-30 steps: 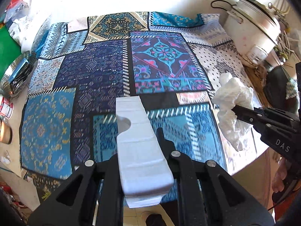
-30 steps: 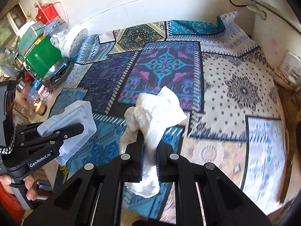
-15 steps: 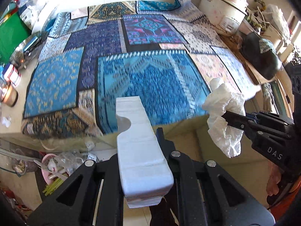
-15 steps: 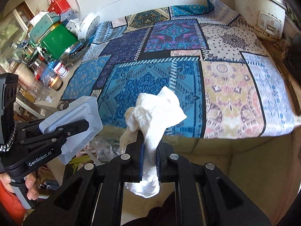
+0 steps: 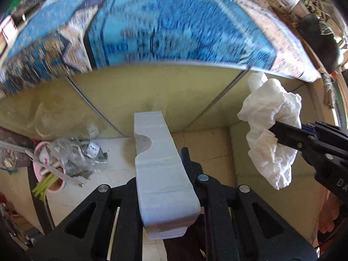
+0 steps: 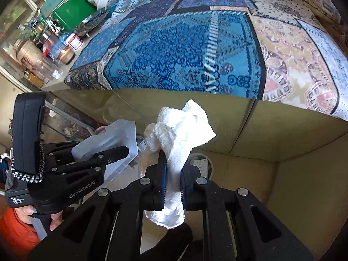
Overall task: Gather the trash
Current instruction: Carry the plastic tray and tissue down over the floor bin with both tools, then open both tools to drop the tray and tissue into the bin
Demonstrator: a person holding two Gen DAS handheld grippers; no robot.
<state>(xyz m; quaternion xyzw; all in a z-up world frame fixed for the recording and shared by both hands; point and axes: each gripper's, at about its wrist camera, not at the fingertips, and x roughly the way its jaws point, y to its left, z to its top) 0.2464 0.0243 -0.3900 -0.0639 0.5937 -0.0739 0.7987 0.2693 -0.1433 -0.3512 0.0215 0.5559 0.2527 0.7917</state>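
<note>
Below the table edge [image 6: 184, 92] now, both my hands have come down off the patterned cloth [image 6: 184, 43]. My left gripper [image 5: 161, 187] pinches the white plastic piece [image 5: 161, 169], my right gripper [image 6: 173, 187] the crumpled tissue [image 6: 178, 134], near the pink bin [image 5: 50, 174], where I judge both should drop.

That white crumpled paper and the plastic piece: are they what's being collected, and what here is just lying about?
Part of the job:
- crumpled paper, gripped by the right gripper
- translucent plastic packaging, gripped by the left gripper
- pink bin with rubbish on the floor

Just lying about:
- patterned tablecloth
- green box
- jars
</note>
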